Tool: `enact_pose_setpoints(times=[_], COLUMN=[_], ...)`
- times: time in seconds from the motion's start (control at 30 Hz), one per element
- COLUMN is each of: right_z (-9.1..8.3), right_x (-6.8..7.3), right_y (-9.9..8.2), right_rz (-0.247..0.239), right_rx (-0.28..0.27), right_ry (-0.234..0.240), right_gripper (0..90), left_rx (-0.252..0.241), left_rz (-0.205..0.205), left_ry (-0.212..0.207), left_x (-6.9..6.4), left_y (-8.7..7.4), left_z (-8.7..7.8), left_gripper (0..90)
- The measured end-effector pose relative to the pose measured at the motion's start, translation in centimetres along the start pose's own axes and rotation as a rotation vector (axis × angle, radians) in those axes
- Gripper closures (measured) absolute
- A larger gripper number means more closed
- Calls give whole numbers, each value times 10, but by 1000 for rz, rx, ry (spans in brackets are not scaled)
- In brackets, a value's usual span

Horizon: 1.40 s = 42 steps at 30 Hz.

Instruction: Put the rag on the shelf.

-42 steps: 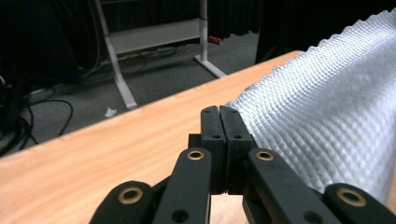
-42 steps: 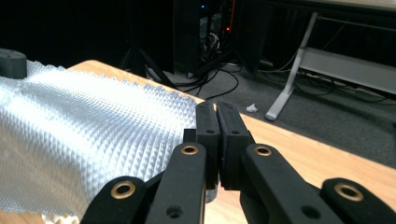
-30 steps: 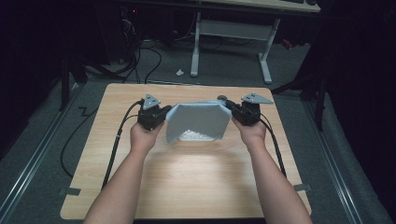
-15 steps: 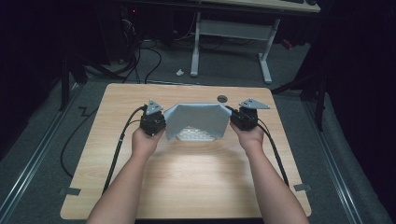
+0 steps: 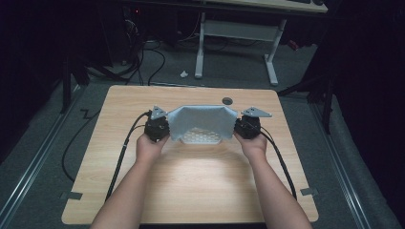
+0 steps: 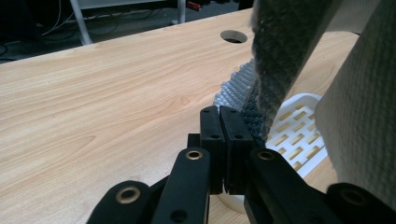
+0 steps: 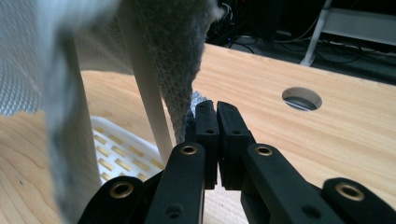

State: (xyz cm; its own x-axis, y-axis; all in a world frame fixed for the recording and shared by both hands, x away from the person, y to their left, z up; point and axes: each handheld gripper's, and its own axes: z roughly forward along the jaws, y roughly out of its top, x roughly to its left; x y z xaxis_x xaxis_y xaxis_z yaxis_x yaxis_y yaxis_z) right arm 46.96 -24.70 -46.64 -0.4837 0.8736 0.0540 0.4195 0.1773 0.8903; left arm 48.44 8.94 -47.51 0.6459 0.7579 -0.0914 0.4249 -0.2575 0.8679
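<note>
A grey textured cloth [image 5: 203,119] hangs stretched between my two grippers over the middle of the wooden table [image 5: 191,186]. My left gripper [image 5: 167,130] is shut on the cloth's left edge and my right gripper [image 5: 237,128] on its right edge. Under the cloth's lower edge lies a white slotted tray [image 5: 201,138]. In the left gripper view the jaws [image 6: 219,114] are pressed together, the cloth [image 6: 280,56] rises at their right, and the tray [image 6: 299,130] lies beyond. In the right gripper view the shut jaws [image 7: 217,109] pinch the cloth [image 7: 173,56] at their left, above the tray [image 7: 121,144].
A round cable hole [image 5: 227,101] sits in the table behind the cloth. Black cables [image 5: 122,157] trail from both grippers toward the front edge. Beyond the table stand white desk legs [image 5: 200,47] and floor cables. Metal rails run along the floor at both sides.
The right gripper has sunk and come nearer the person, levelling the cloth. The cloth now hangs lower over the tray. The left gripper has barely moved.
</note>
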Motion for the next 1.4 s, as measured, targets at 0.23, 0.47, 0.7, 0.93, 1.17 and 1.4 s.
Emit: enact_pose_setpoints(times=[0.23, 0.47, 0.7, 0.93, 1.17, 1.4], right_z=[0, -5, -14, -18, -25, -25], right_x=[1, -3, -10, -13, -19, -24], right_y=[-3, 0, 5, 8, 13, 10], right_rz=[0, 7, 8, 11, 31, 25], right_rx=[3, 9, 7, -11, -48, -19], right_ry=[4, -12, -44, -66, -95, -110], right_gripper=[879, 843, 832, 738, 726, 718], left_rx=[4, -28, -40, -35, -48, -43], left_rz=[-2, -48, -71, -63, -68, -64], left_ry=[-5, 38, 60, 74, 78, 81], left_x=[-1, 4, 16, 21, 23, 23], left_y=[0, -2, -2, -3, -1, -4], left_z=[0, -7, -22, -31, -35, -36], left_gripper=[875, 715, 673, 674, 673, 670])
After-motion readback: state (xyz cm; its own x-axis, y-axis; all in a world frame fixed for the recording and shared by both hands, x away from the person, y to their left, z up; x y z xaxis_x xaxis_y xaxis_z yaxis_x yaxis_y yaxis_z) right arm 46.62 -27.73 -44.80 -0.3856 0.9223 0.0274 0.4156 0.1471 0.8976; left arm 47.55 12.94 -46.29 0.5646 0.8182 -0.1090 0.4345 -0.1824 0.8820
